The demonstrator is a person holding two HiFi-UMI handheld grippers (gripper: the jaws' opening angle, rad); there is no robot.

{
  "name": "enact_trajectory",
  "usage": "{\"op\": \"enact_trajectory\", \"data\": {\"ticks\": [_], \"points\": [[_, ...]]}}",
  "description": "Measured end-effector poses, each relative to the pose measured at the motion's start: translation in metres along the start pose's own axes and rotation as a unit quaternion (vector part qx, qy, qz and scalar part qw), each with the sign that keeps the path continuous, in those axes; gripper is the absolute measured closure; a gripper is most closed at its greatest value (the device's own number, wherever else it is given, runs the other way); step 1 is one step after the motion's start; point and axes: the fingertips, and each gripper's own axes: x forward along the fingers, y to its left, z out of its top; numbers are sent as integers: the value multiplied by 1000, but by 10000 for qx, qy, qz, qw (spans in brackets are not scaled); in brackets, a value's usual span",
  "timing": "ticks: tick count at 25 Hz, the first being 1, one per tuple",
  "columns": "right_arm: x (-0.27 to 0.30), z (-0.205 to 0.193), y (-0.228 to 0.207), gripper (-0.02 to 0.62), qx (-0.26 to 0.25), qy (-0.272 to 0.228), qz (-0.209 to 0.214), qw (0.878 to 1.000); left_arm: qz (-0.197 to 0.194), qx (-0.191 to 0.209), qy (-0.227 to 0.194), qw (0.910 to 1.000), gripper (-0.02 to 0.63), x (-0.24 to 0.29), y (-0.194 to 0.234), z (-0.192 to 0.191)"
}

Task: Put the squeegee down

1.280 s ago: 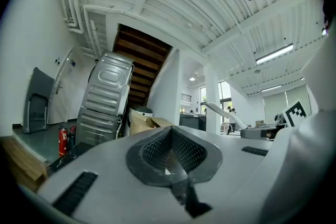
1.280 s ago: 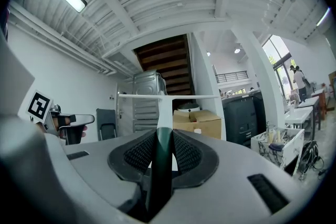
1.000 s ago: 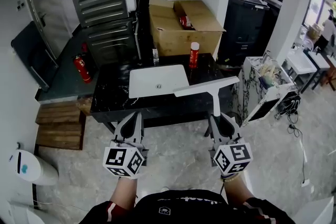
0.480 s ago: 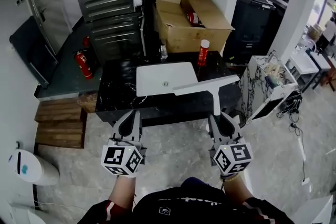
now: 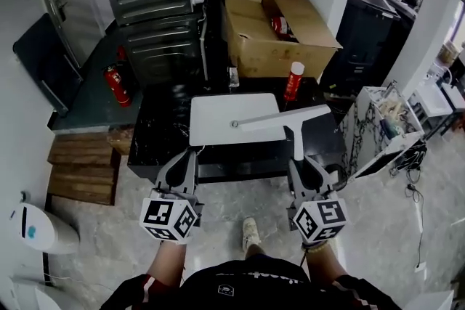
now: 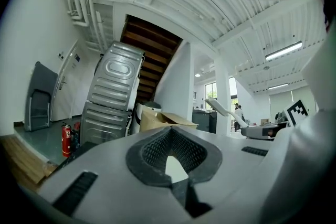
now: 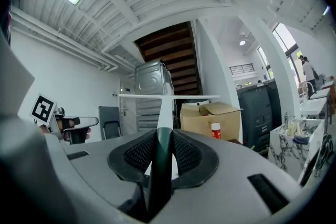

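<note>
With the right tongs (image 5: 299,160) (image 7: 160,136): clamped on the squeegee (image 5: 296,128) (image 7: 164,107), gripped by its dark handle between the pads. Held out level, with the white blade lying crosswise above the right part of the white basin (image 5: 218,112) set in the black table (image 5: 163,138); touching it or not, impossible to tell. With the left tongs (image 5: 190,152) (image 6: 170,131): nothing held, tips together, pointing at the basin's near left corner. Behind the table, an open cardboard box (image 5: 280,36). Just right of the basin, a red can (image 5: 293,83), upright. Off to the left, a fire extinguisher (image 5: 116,83).
</note>
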Motion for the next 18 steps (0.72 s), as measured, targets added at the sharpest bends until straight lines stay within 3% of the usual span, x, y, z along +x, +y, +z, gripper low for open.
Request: {"op": "enact_trajectory", "data": {"ticks": [10,14,18], "points": [[152,9,-69,472,116,140,556,9983,166,258,134,9994,594,164,26,2],[203,12,-68,472,151,171,870,9959,341,436,142,9984,594,195,45,5],[237,6,-47,472,177,303,1266,9913,646,338,183,9972,594,197,73,3]]}}
